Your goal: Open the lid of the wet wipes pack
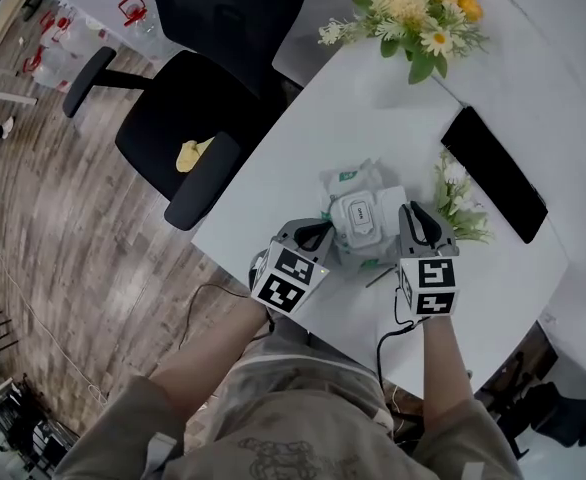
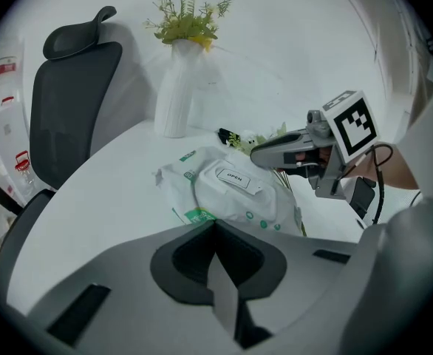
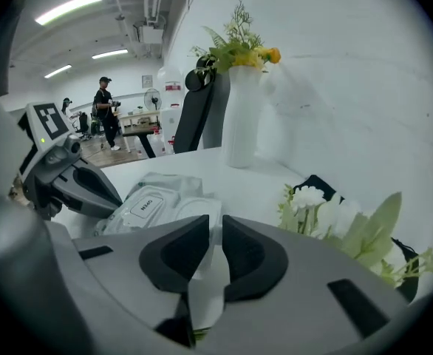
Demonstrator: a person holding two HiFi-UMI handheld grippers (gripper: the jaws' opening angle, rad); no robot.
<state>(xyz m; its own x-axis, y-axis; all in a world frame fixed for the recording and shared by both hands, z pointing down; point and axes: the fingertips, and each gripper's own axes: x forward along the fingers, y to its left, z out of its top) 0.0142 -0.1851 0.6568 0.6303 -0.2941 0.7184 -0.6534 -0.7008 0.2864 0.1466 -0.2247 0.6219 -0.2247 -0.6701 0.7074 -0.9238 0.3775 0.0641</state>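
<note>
Fingers (image 2: pixel 187 261) of my left gripper (image 2: pixel 213 224) are pressed together, nothing between them. My right gripper (image 3: pixel 215 224) has its jaws almost together, with only a thin slit between them and nothing in it.

Head view: both grippers are low over the near edge of the white table (image 1: pixel 403 128). The wet wipes pack (image 1: pixel 358 218) lies flat between their tips. The left tip is just beside the pack's left edge and the right tip just beside its right edge. I cannot tell whether either one touches it.

The lid (image 2: pixel 235 180) faces up, marked OPEN, and lies flat and closed on the pack.

A loose sprig of white flowers (image 1: pixel 458 203) lies just right of the pack, near my right gripper. Past the sprig, a flat black slab (image 1: pixel 493 173) lies at an angle on the table.

Farther back a white vase (image 2: pixel 176 98) stands upright, holding yellow and white flowers with greenery.

A black office chair (image 1: pixel 188 118) stands off the table's left edge on the wood floor, with a small yellow object (image 1: pixel 193 153) on its seat.

The right gripper view shows a person (image 3: pixel 106 113) standing far back in the room.
</note>
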